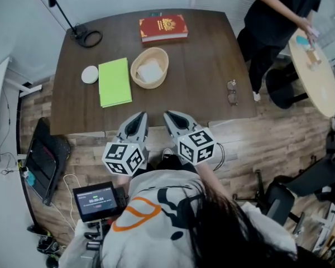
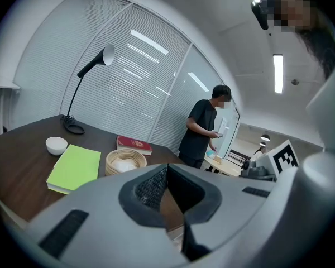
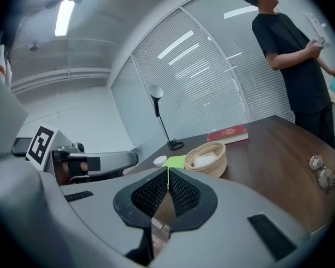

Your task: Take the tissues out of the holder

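Held low just short of the near edge of the dark wooden table (image 1: 206, 54), side by side and aimed toward its middle: the left gripper (image 1: 140, 118) and the right gripper (image 1: 170, 117), each with jaws pressed together and nothing between the pads. Probably carried closed simply because no grasp is due yet; judged as the approach, with the removal itself not begun. Straight ahead of both tips, mid-table: the woven basket (image 1: 134, 72) serving as holder, upright, with the white tissues (image 1: 151, 71) lying folded inside below the rim. Likely to call for parting the jaws and coming in from above rather than from the side. Just left of the basket, close but apparently not touching: a green notebook (image 1: 114, 81). Left of that, a small white dish (image 1: 90, 74). At the far edge, a red book (image 1: 163, 28), and far left, the desk lamp base (image 1: 88, 38). Near the right edge, well apart from the basket, a pair of eyeglasses (image 1: 232, 91). Between near edge and basket only bare wood, so ample room for reaching in. More free table to the right of the basket than to the left, a fair spot for setting tissues down. Beyond the far right corner, a person (image 1: 276, 15) busy at a round table (image 1: 318, 82), well apart from the work.
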`<state>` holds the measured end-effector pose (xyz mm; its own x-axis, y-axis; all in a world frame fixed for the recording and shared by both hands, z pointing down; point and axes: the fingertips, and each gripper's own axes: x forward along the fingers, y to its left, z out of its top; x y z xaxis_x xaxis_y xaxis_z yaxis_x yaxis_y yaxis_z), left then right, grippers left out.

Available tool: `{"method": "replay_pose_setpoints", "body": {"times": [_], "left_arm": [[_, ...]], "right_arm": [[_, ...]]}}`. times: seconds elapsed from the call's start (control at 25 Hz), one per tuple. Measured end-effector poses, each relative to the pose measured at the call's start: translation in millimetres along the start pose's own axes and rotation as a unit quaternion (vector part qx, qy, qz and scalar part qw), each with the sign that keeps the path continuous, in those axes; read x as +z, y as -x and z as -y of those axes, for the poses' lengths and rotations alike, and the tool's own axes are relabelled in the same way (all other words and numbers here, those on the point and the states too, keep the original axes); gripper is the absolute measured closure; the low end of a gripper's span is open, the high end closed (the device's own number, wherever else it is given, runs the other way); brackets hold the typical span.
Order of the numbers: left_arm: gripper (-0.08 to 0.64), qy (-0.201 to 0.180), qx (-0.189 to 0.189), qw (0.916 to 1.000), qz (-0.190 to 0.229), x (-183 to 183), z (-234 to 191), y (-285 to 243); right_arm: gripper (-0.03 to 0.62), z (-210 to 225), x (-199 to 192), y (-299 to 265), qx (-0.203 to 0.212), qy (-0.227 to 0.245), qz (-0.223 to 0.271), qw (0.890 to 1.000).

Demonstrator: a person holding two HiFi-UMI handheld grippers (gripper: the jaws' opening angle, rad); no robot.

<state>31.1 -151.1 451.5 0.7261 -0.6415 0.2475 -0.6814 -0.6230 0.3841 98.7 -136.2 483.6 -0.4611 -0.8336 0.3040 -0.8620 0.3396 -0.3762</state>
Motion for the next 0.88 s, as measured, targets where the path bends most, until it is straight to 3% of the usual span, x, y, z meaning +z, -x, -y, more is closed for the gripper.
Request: {"method": "replay_pose_setpoints", "body": {"times": [0.36, 0.88], "left_arm": [[0.56, -0.001, 0.024, 0.9996, -0.011, 0, -9, -10], [0.56, -0.012, 0.002, 0.9998, -0.013, 18, -34, -43]], "right_arm": [[0.58, 11, 4, -16, 0.021, -0.011, -0.008, 1.0], [0.578, 37, 19, -47, 0.012, -0.004, -0.007, 1.0]]}}
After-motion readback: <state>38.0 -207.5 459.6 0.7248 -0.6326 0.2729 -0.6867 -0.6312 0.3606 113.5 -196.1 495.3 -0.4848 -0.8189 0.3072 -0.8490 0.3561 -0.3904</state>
